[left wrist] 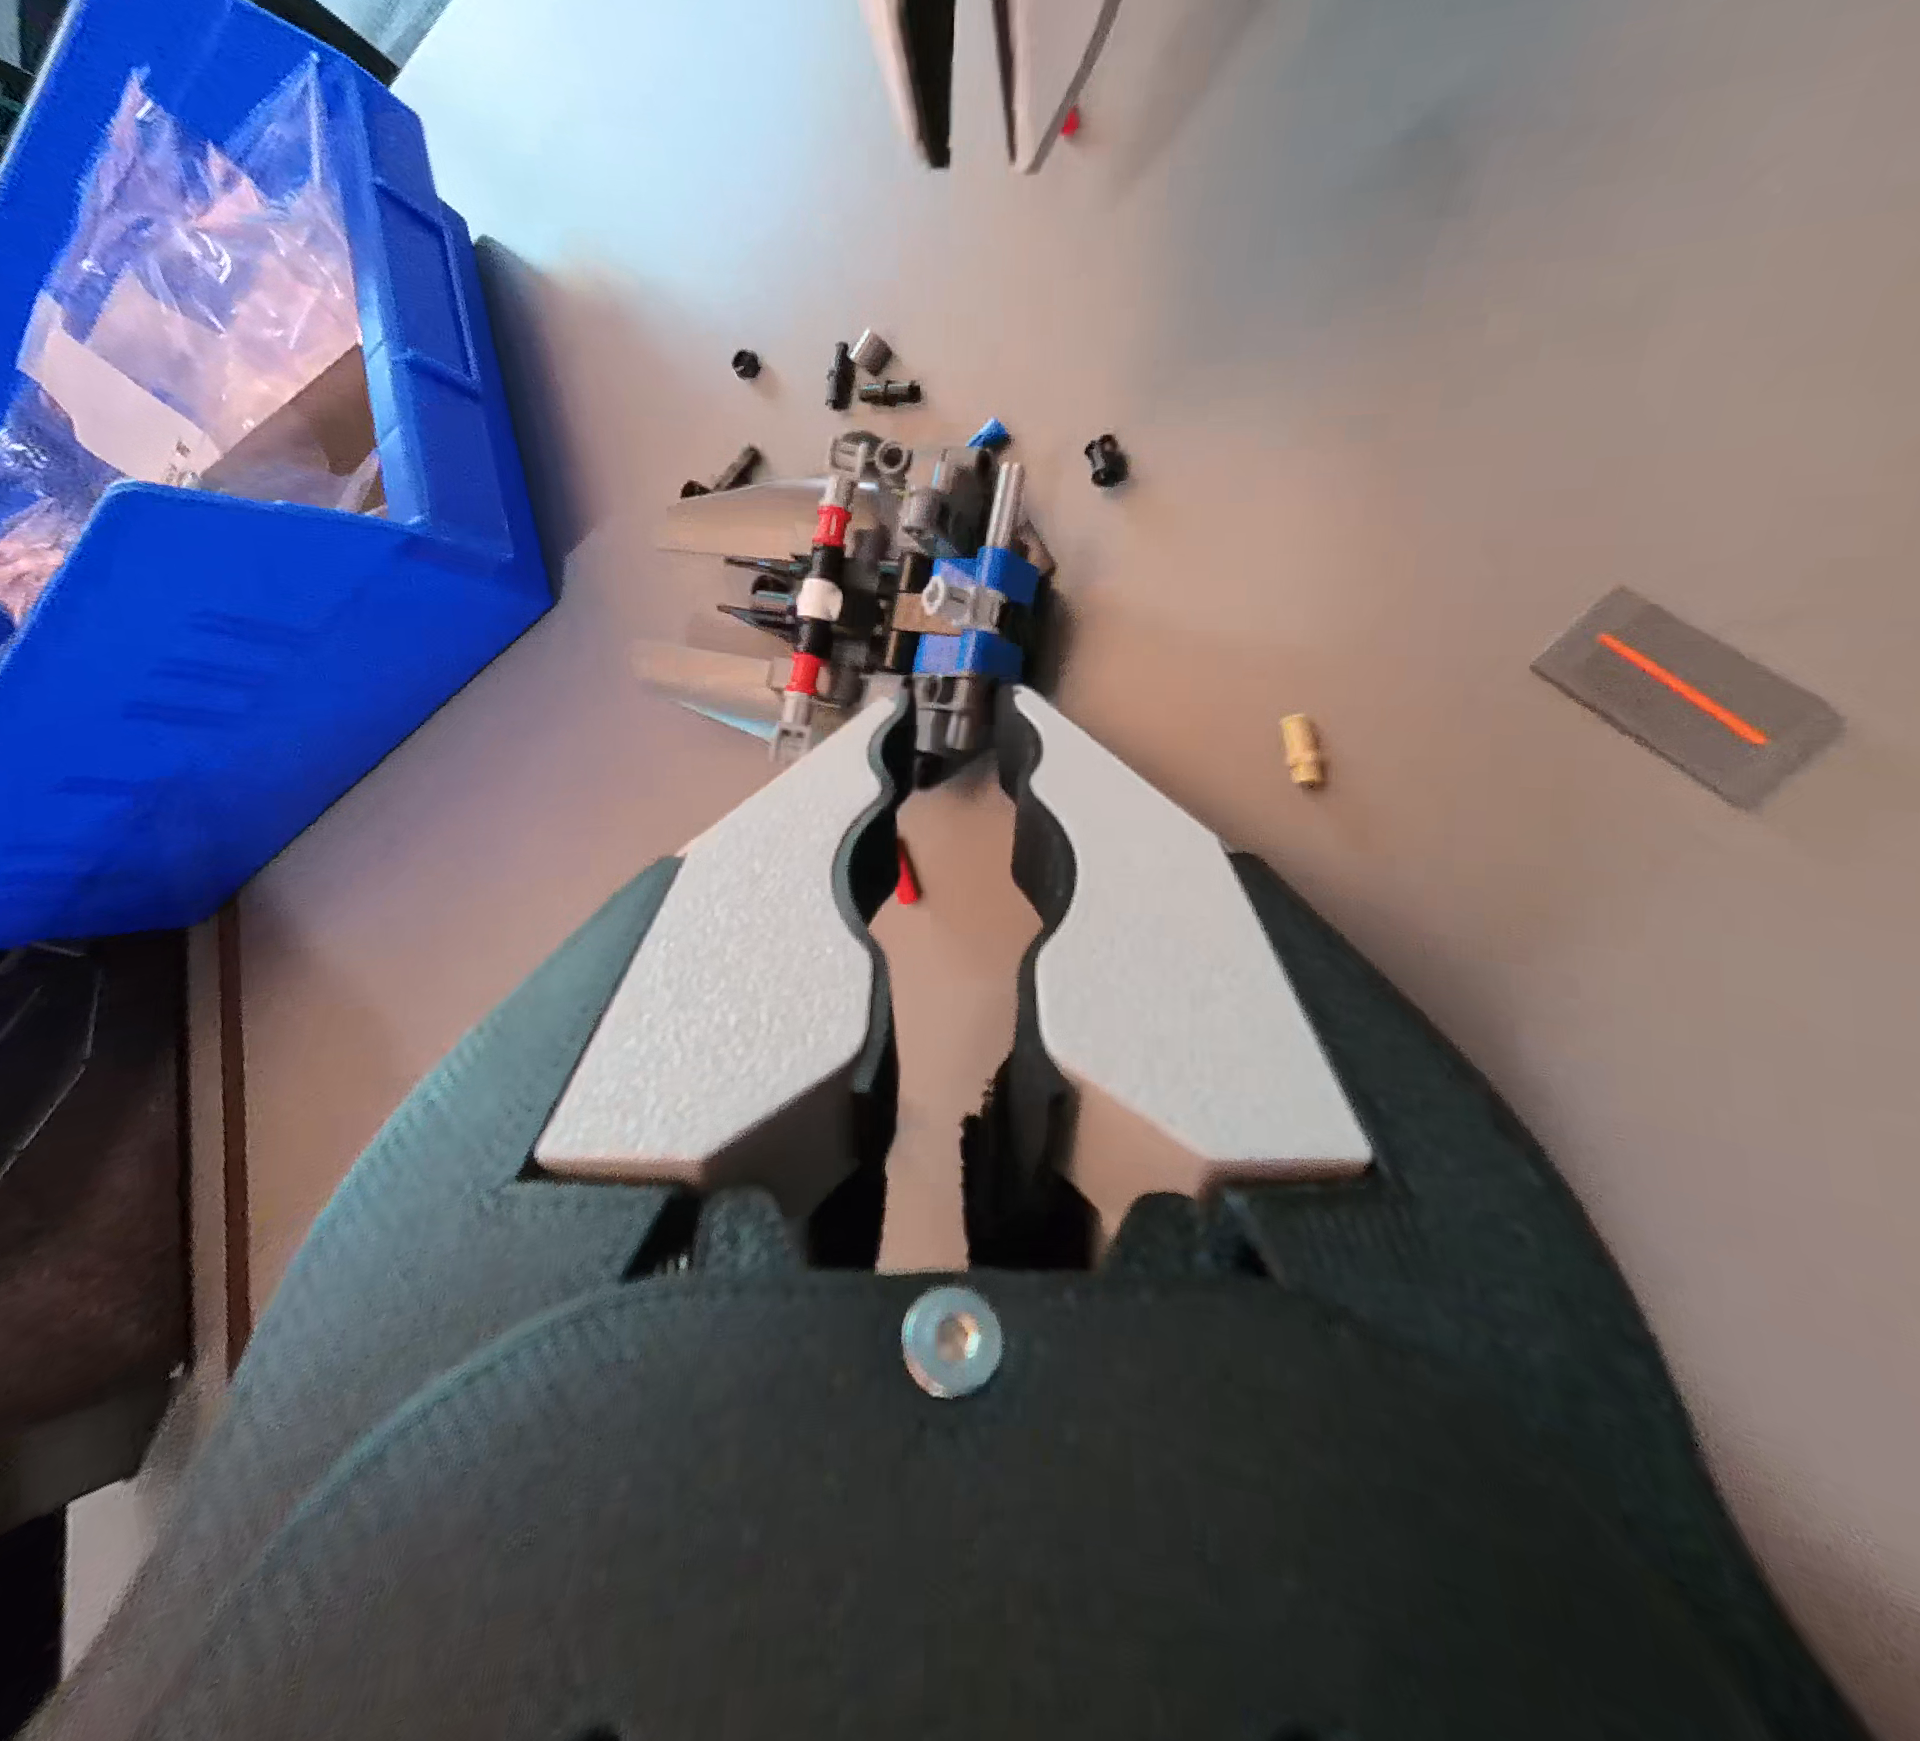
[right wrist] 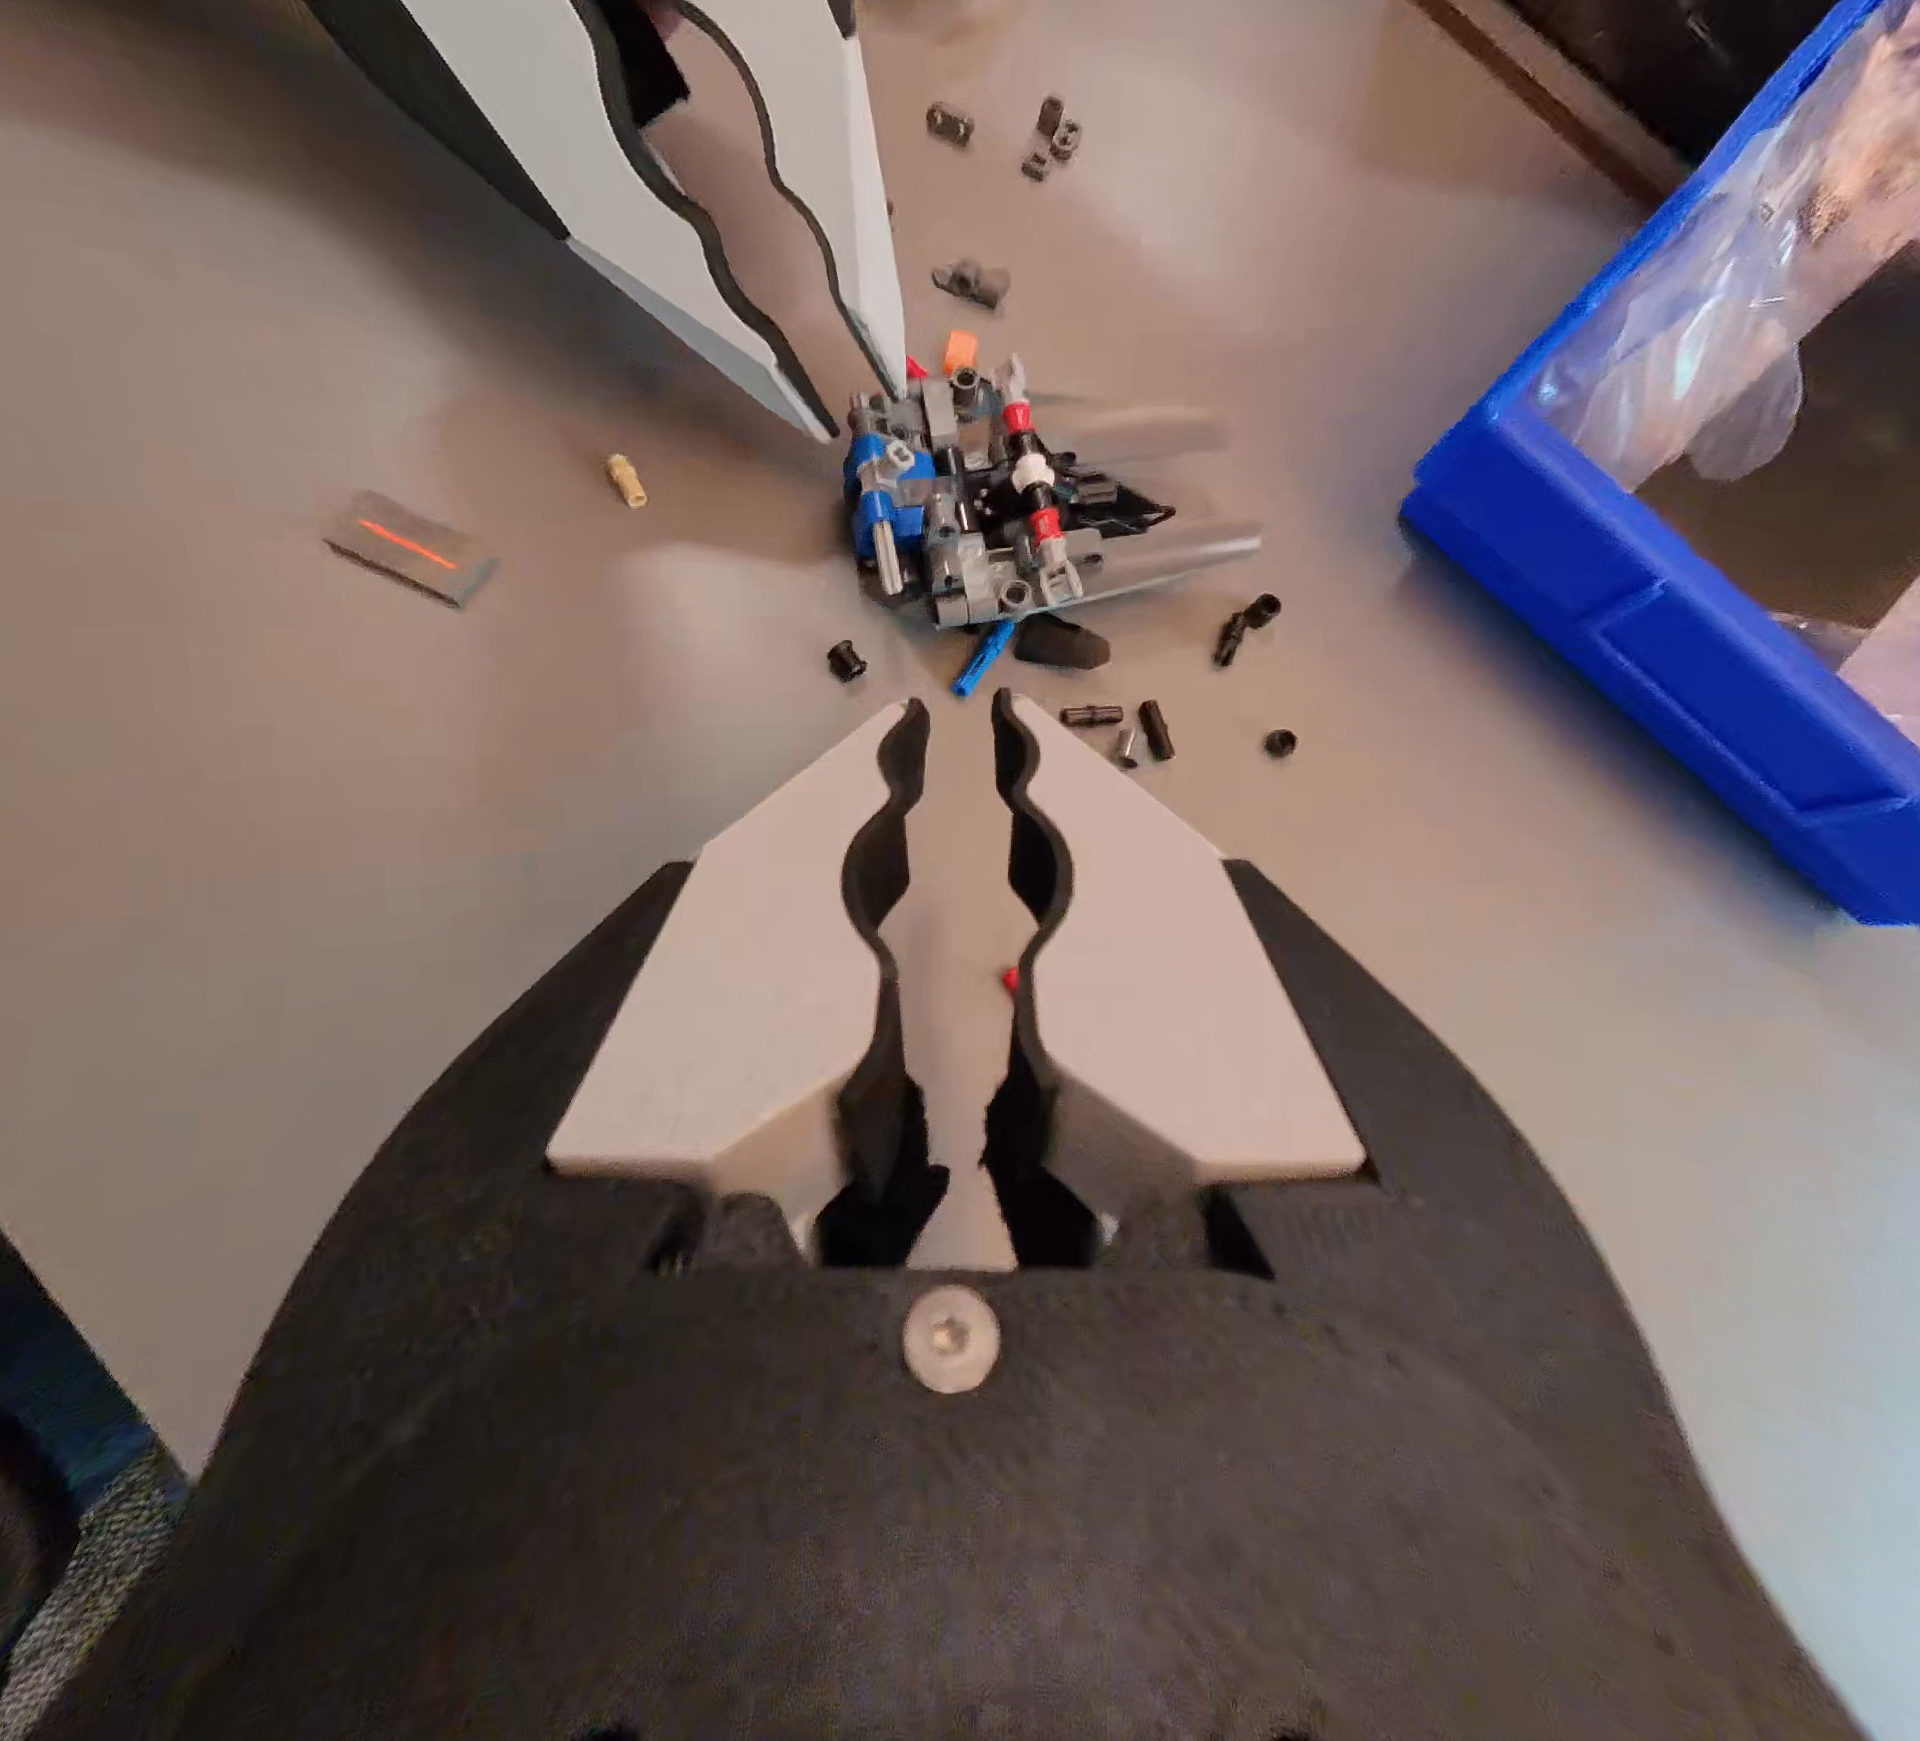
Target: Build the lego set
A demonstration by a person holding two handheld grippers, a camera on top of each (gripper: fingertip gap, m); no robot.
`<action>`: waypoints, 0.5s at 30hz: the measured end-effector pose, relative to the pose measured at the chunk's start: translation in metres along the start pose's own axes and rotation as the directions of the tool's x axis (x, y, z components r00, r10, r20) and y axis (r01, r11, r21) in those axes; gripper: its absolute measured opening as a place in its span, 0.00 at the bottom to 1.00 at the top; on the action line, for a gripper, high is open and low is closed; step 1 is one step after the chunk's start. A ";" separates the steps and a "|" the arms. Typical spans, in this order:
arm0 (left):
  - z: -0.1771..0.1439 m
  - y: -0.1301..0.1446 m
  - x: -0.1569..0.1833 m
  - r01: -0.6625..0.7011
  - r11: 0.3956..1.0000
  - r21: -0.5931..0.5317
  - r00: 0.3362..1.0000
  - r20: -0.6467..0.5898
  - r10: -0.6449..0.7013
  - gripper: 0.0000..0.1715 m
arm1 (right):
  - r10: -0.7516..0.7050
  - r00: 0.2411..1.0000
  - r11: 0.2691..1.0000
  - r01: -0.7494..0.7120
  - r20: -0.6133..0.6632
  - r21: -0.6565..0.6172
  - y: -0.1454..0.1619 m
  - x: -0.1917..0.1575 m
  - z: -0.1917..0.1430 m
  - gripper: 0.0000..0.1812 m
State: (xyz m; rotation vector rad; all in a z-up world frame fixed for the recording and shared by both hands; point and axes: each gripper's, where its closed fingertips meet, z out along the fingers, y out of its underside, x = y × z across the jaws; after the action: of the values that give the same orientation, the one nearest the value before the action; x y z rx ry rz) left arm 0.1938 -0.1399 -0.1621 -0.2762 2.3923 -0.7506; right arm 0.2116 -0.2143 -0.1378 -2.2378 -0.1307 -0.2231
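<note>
The part-built lego model [left wrist: 883, 590], grey and black with blue blocks and a red-and-white axle, lies on the grey table; it also shows in the right wrist view [right wrist: 987, 507]. My left gripper [left wrist: 954, 702] is shut on the model's grey end piece, one fingertip on each side; from the right wrist view it [right wrist: 864, 413] comes in from the upper left. My right gripper [right wrist: 958, 704] is empty, its jaws a narrow gap apart, just short of a blue pin [right wrist: 982, 657] at the model's near edge. It hangs at the top of the left wrist view [left wrist: 982, 159].
A blue bin [left wrist: 260, 652] [right wrist: 1662, 569] holding plastic bags stands beside the model. A grey tile with an orange stripe [right wrist: 410, 548] [left wrist: 1683, 699] and a tan pin [right wrist: 627, 481] [left wrist: 1302, 751] lie apart. Several black pins [right wrist: 1153, 730] are scattered nearby. A small red piece [right wrist: 1010, 976] lies under my right gripper. There is about 9 centimeters between the tips of the two grippers. The blue pin [right wrist: 982, 657] lies around 5 centimeters away from my right fingertips.
</note>
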 end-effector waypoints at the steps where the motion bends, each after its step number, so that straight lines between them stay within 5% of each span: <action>1: -0.001 0.000 0.002 0.004 1.000 0.000 1.000 -0.005 -0.004 0.07 | -0.008 1.000 1.000 0.008 0.003 0.001 0.000 -0.002 0.001 0.06; 15: 0.010 -0.012 0.002 0.027 0.998 -0.059 0.997 0.069 -0.023 0.14 | 0.117 0.983 0.991 -0.125 0.143 0.050 -0.001 -0.007 0.021 0.11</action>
State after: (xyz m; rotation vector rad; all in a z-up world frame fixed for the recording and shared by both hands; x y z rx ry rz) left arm 0.1988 -0.1545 -0.1624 -0.3515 2.3534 -0.6712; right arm 0.2075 -0.1970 -0.1511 -2.1927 -0.0744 0.0036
